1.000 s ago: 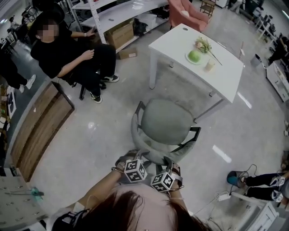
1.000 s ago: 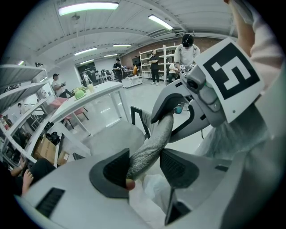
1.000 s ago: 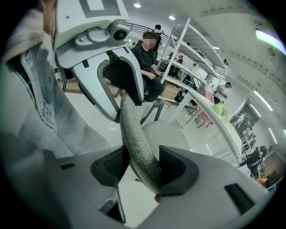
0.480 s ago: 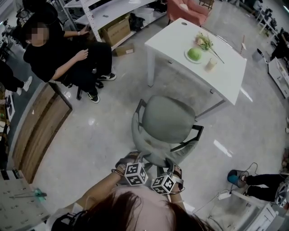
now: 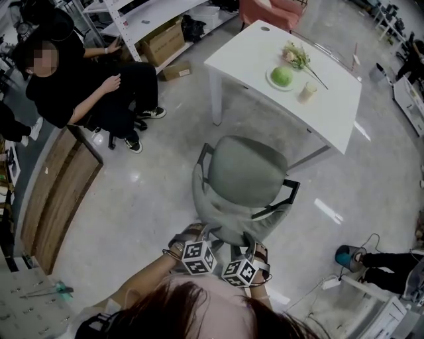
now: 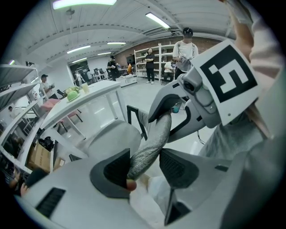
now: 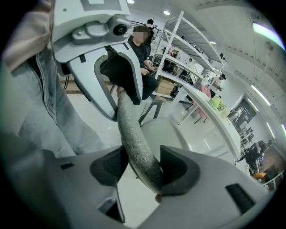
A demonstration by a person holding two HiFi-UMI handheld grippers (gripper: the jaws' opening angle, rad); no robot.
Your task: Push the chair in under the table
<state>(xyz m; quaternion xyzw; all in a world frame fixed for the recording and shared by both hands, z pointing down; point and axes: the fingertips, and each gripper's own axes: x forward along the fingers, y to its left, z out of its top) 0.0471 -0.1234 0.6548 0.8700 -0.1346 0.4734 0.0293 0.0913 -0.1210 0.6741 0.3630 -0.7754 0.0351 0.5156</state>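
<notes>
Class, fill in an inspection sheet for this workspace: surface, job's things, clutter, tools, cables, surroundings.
Surface: glossy grey floor.
Job's things: grey office chair faces the white table; its seat is not yet under it.
Clutter: on the table, a green round item on a plate, flowers, small cup.
Tools: left tool and right tool each straddle the top of the backrest, jaws open.
Cables: black cable and white power strip on the floor, right.
Surroundings: seated person, shelving, cardboard box, wooden panel.

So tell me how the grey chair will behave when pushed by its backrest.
The chair probably glides easily: the floor looks smooth and glossy. Its padded backrest may flex slightly. Pushed high up, it could swivel or veer.
</notes>
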